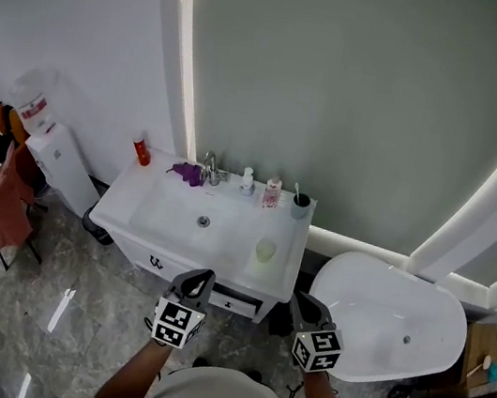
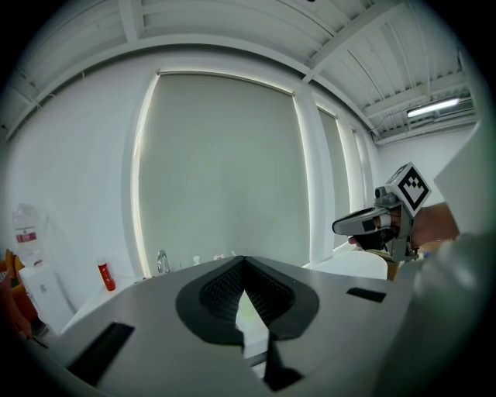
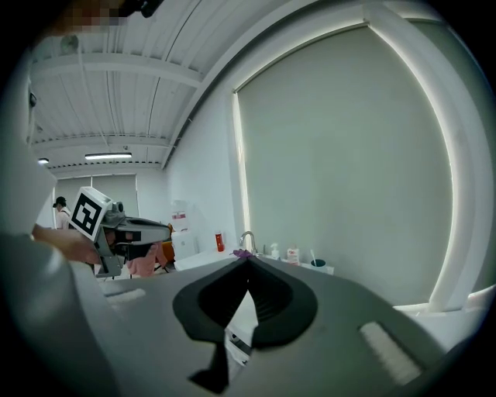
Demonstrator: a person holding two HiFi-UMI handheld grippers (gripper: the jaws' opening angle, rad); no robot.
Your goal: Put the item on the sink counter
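Standing square to the sink counter [image 1: 124,200], both forearms [image 1: 129,382] reaching out ahead. Holding the left gripper [image 1: 205,276] low, over the cabinet [image 1: 235,302] front just below the counter's near edge, nose aimed ahead and tipped slightly down. Clenched tight, pads meeting at the tips, nothing between them. Holding the right gripper [image 1: 300,299] alongside at about the same height, off the counter's right corner, toward the bathtub [image 1: 381,312]. Likewise pinched together and empty. Set well apart, roughly parallel, each in line with its arm. Touching nothing with either. Spotting a pale green cup [image 1: 265,250] upright on the counter's front right part, just right of the basin [image 1: 189,223]; likely the item, though too small to be sure. Along the back edge, left to right: red bottle [image 1: 143,151], purple cloth [image 1: 185,173] beside the faucet [image 1: 208,167], white pump bottle [image 1: 248,182], pink-labelled bottle [image 1: 272,192], dark cup [image 1: 299,208] holding a toothbrush [image 1: 296,192].
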